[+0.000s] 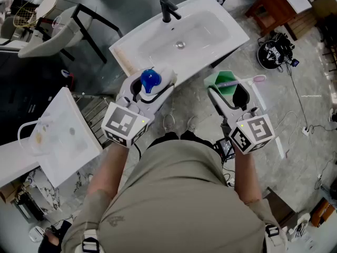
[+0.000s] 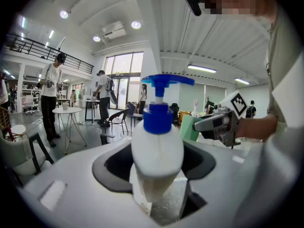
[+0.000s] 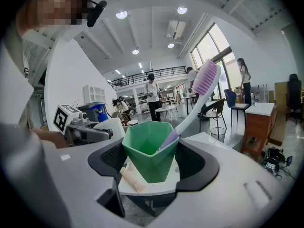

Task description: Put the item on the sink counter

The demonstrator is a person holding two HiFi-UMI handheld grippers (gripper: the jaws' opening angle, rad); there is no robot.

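The left gripper (image 1: 151, 87) is closed on a white pump bottle with a blue head (image 2: 156, 141), just short of the near edge of the white rectangular sink (image 1: 234, 34); the right gripper (image 1: 231, 91) clasps a green faceted plastic cup (image 3: 149, 156) holding a lilac toothbrush (image 3: 197, 96), also short of that edge. Best, I judge: carry each upright onto the sink's flat rim, seat the base, then release.
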